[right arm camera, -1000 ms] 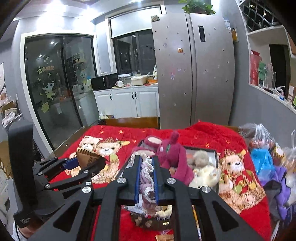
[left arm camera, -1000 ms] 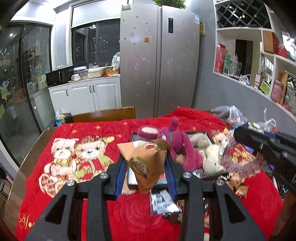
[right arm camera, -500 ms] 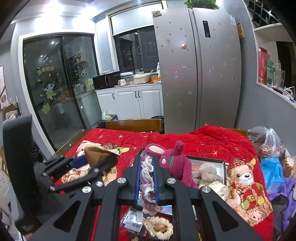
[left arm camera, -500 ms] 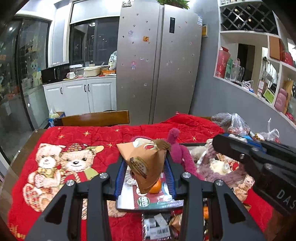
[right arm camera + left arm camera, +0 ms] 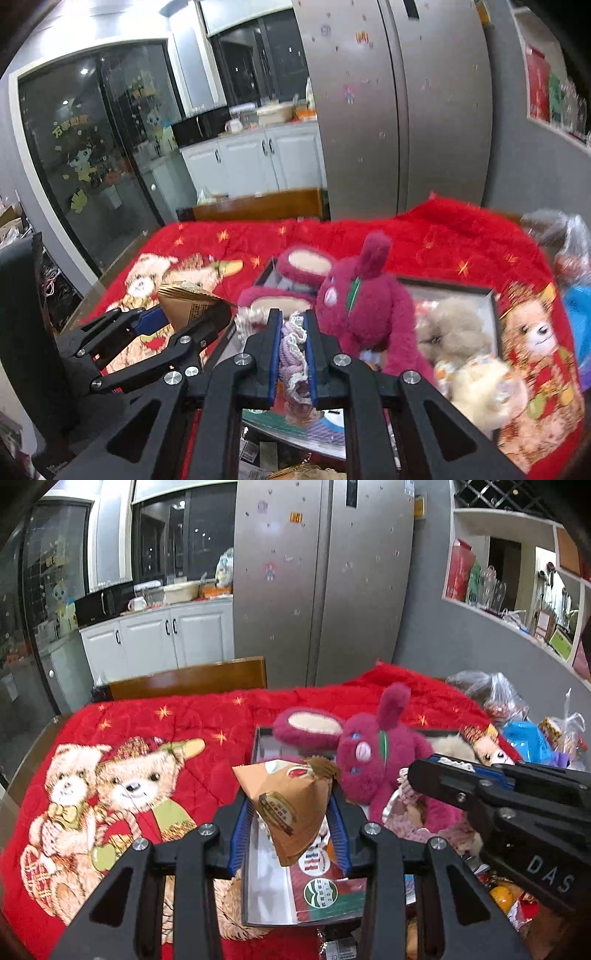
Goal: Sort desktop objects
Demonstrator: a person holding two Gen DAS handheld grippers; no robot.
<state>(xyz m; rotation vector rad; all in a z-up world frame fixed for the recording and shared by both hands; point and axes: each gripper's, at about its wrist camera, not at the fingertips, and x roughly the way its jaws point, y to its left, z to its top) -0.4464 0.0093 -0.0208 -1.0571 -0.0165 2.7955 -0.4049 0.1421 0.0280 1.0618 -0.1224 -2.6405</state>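
Holding one item in each tongs above the cluttered worktop.

My left tongs (image 5: 291, 812) are closed on a brown paper packet (image 5: 291, 797), its point hanging down between the blue pads, and they tilt downward over a dark tray (image 5: 258, 849) on the red blanket (image 5: 184, 720). My right tongs (image 5: 291, 354) are pressed shut on a lilac crocheted piece (image 5: 293, 350) with a white frilly edge, also pointing down, just beside the magenta plush toy (image 5: 365, 314) that lies across the tray. Both tongs are near each other, side by side.
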